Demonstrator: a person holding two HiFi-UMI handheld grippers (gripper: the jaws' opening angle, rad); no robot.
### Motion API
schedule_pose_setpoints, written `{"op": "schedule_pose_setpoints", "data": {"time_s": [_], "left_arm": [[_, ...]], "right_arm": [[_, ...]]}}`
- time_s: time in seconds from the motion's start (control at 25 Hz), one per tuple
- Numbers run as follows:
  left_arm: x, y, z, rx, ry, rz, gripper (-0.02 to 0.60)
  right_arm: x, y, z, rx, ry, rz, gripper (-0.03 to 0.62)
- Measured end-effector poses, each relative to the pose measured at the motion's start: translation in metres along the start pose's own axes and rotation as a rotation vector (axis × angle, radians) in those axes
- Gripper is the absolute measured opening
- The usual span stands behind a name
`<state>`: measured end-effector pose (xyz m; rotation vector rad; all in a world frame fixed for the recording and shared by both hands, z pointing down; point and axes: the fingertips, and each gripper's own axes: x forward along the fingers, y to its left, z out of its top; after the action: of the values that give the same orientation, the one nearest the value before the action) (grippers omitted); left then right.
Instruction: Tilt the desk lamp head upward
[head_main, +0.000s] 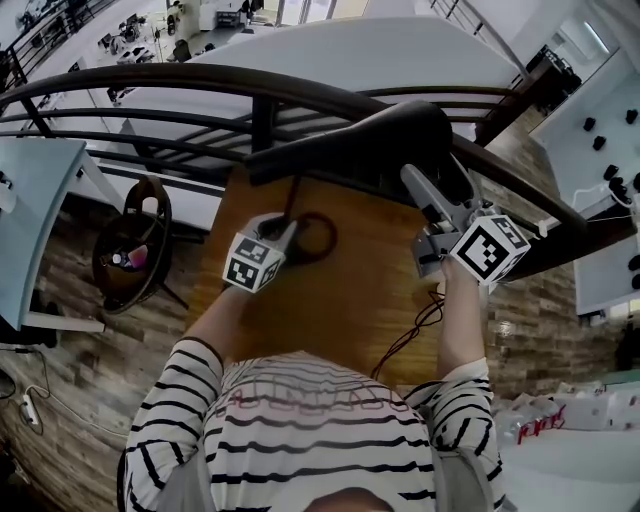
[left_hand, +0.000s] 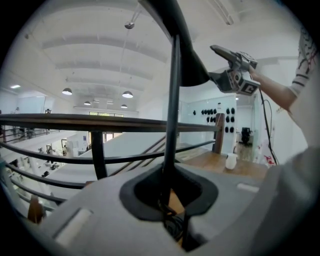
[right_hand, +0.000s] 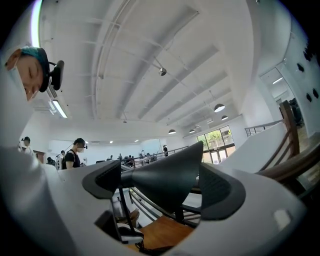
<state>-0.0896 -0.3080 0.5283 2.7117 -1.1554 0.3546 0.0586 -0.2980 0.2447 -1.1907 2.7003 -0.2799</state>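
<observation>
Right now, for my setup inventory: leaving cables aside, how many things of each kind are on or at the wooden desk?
2 grippers: left gripper, right gripper
1 desk lamp
1 white cup
Total: 4

Bright, even light from round ceiling lights (left_hand: 127, 94) and far windows fills the hall, leaving the lamp head (right_hand: 165, 175) a dark, nearly featureless shape, while both gripper views bend strongly toward black-vignetted edges and whatever sits nearest the lens blurs softly.
</observation>
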Motion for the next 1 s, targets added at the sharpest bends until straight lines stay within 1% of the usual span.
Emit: {"op": "schedule_pose_setpoints", "data": {"time_s": [0.24,0.48,0.72,1.0], "left_arm": [[0.000,0.003,-0.009,-0.014,0.035,0.007,0.034],[-0.004,0.014,-0.013,-0.027,0.047,0.024,0.029],[-0.008,0.019,-0.024,-0.020,0.068,0.038,0.025],[-0.009,0.018,-0.025,-0.046,0.067,0.034,0.023]], "right_arm": [[0.005,0.024,0.022,-0.065,0.010,0.032,0.475],[0.021,0.046,0.029,-0.118,0.038,0.069,0.474],[0.032,0.058,0.026,-0.129,0.042,0.072,0.474],[0.029,0.055,0.026,-0.129,0.031,0.058,0.474]]}}
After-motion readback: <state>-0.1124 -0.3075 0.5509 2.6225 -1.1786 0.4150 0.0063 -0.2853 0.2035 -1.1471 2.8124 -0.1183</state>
